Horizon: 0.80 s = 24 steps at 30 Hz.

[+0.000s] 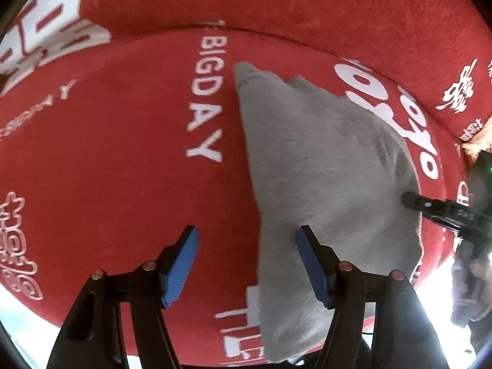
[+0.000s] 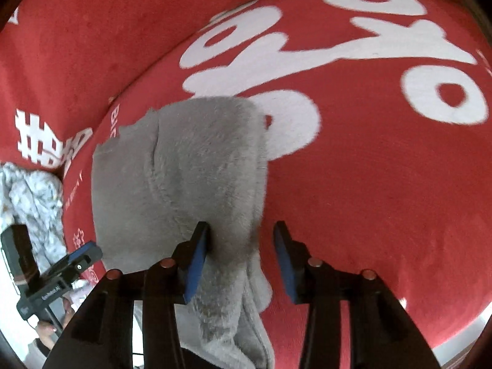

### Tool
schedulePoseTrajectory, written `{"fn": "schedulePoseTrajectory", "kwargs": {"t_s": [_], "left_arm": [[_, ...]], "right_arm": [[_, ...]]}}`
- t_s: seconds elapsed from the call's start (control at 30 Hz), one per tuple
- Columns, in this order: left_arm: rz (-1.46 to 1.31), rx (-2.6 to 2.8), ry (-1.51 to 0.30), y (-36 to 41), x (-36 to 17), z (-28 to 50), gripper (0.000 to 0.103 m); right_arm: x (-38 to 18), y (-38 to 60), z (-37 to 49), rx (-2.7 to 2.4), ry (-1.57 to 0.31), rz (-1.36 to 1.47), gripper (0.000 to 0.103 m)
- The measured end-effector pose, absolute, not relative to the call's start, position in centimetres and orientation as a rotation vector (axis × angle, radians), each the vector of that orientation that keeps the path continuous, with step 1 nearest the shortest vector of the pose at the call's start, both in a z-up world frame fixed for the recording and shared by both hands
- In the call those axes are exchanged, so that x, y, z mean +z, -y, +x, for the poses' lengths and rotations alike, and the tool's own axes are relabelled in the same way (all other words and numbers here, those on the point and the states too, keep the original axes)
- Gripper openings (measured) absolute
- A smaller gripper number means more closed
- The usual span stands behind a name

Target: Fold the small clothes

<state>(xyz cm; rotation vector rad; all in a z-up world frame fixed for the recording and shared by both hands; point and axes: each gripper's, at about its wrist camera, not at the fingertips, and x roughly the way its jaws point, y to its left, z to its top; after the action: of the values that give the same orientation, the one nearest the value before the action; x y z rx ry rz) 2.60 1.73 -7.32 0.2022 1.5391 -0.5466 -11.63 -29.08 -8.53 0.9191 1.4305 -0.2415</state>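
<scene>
While both tongs hang spread above it, a grey fleece garment [image 1: 326, 178] lies on a red cover [image 1: 123, 169] printed with white lettering.

Seen from the left wrist, the left tongs [image 1: 247, 264] stand wide with their blue pads [image 1: 180, 267] free; the garment's left edge runs between them, untouched. In the right wrist view, the right tongs [image 2: 243, 261] also stand apart, with a fold of the grey fleece [image 2: 184, 166] reaching up between the pads, close against the left one; whether it touches I cannot tell. Far left in that view lies a crumpled pale patterned cloth [image 2: 33, 196], beside the left tongs [image 2: 83, 255].
</scene>
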Motion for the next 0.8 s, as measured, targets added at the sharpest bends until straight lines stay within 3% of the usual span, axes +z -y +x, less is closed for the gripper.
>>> {"fn": "schedulePoseTrajectory", "kwargs": {"t_s": [0.13, 0.47, 0.53, 0.8], "left_arm": [[0.232, -0.510, -1.503, -2.3, -5.9, 2.1, 0.067], [0.258, -0.508, -1.528, -1.7, -5.5, -0.5, 0.067], [0.270, -0.499, -1.538, -1.6, -6.0, -0.9, 0.067], [0.295, -0.483, -1.556, -1.6, -7.0, -1.7, 0.067]], "right_arm": [[-6.3, 29.7, -13.3, -0.260, -1.404, 0.946, 0.032], [-6.3, 26.3, -16.5, -0.150, -1.487, 1.094, 0.032], [-6.5, 25.8, -16.5, -0.166, -1.491, 1.066, 0.018], [-8.9, 24.4, -16.0, -0.225, -1.564, 0.886, 0.015]]}}
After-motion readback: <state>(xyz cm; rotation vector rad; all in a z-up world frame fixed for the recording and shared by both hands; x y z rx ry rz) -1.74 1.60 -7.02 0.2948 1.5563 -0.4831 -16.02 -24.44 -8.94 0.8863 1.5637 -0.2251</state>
